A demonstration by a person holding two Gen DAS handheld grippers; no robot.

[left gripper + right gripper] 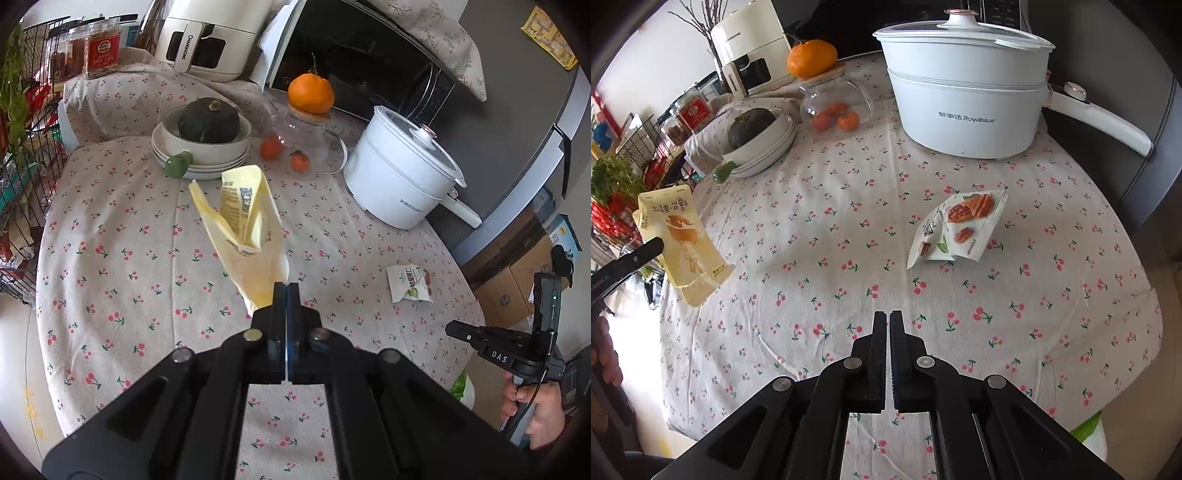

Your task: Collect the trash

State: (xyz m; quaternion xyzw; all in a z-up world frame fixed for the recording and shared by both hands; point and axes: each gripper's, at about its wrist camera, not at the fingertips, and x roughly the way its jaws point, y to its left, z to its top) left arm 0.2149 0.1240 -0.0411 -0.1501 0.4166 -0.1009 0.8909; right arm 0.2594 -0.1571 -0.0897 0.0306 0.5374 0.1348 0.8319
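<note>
Yellow wrapper in L claw

Left gripper: jaws closed, clamping a yellow pouch by its lower end; tilted downward, raised above the table. Right gripper: jaws closed with nothing between them, pointing steeply downward. A hand grasps the right gripper's handle from below.

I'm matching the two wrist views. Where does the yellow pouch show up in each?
Left wrist: yellow pouch at centre, pinched in the shut left gripper.
Right wrist: yellow pouch at the left edge, lifted off the table.
Shared landmark: white pot.
</note>
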